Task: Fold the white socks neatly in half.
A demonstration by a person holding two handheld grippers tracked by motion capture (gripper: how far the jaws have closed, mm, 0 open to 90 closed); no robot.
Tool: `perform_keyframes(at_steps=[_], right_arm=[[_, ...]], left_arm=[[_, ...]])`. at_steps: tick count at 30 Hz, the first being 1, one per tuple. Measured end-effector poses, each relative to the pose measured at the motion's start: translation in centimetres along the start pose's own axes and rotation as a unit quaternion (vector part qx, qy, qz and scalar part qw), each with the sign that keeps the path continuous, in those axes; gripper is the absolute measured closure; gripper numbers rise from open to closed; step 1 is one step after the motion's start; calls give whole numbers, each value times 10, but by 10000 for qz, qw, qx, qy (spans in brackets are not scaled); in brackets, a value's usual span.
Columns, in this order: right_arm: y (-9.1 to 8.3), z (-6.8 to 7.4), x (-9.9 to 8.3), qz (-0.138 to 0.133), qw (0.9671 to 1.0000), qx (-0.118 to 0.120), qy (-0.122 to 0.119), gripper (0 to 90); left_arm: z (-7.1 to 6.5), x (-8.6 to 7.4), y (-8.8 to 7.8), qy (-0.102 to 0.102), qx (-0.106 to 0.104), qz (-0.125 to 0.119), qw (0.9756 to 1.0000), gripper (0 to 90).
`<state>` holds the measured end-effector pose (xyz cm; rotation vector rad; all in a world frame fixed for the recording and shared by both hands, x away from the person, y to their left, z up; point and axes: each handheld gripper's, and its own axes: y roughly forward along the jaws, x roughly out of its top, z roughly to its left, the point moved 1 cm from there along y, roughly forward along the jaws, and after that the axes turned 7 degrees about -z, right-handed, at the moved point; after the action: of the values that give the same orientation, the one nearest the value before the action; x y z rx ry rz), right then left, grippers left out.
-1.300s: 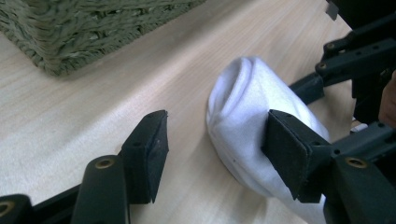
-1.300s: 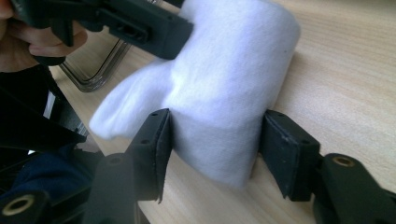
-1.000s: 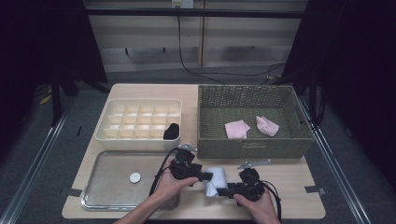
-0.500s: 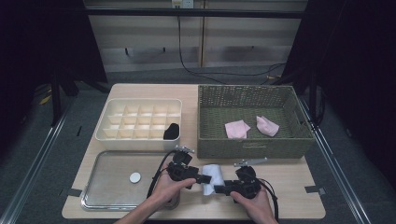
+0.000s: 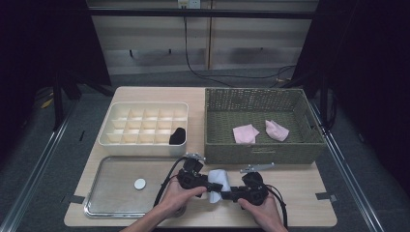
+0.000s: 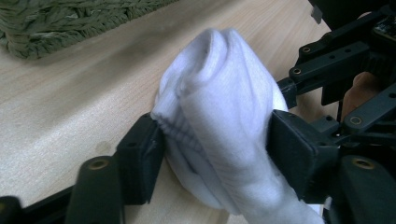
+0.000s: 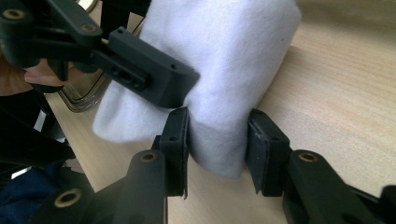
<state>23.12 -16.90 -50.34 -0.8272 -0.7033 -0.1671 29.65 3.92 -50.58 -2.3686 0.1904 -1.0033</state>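
A rolled white sock lies on the wooden table near its front edge, between my two hands. My left gripper reaches in from the left. In the left gripper view its jaws have just been closing and both pads press the sock from either side. My right gripper comes from the right. Its jaws have also just been closing and squeeze the lower end of the sock. One left jaw crosses over the sock in the right gripper view.
A white compartment box at the back left holds a black item. The green wicker basket to its right contains two pink cloths. A metal tray at the front left carries a small white disc.
The sock has shifted slightly left and looks more bunched up. Both pairs of jaws have drawn in on it. The hands have hardly moved.
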Motion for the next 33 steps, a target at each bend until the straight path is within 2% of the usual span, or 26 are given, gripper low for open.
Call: perform_keyframes(at_steps=[1, 4, 7, 14, 20, 21, 24, 28, 31, 33], right_arm=[[0, 0, 0, -2, 10000, -10, -2, 623], [0, 1, 0, -9, 10000, -35, 2, 621], [-1, 1, -1, -12, 10000, -57, -23, 594], [-6, -2, 0, -61, 10000, -23, -4, 562], [-15, -5, 1, -213, 9998, 6, 62, 539], [-17, -5, 1, -238, 9997, -15, 90, 535], [-22, -10, 2, -310, 9994, -58, 142, 525], [-30, -14, 3, -430, 9989, -99, 186, 502], [-34, -17, 3, -510, 9983, -108, 245, 465], [-37, -19, 3, -545, 9980, -124, 281, 452]], left_arm=[[0, 0, 0, -8, -85, 27, 10000, 445], [-1, 2, -1, 117, -135, 40, 9998, 563], [-2, 4, -3, 221, -130, 40, 9997, 627], [-3, 7, -4, 308, -147, 16, 9994, 649], [-4, 11, -8, 350, -124, -4, 9993, 654], [-4, 11, -8, 312, -77, -45, 9995, 654], [-3, 11, -10, 375, -35, -30, 9993, 654], [-3, 11, -12, 408, -49, -31, 9992, 654], [-4, 10, -14, 510, -33, 15, 9987, 654], [-5, 11, -16, 513, -56, -47, 9987, 654]])
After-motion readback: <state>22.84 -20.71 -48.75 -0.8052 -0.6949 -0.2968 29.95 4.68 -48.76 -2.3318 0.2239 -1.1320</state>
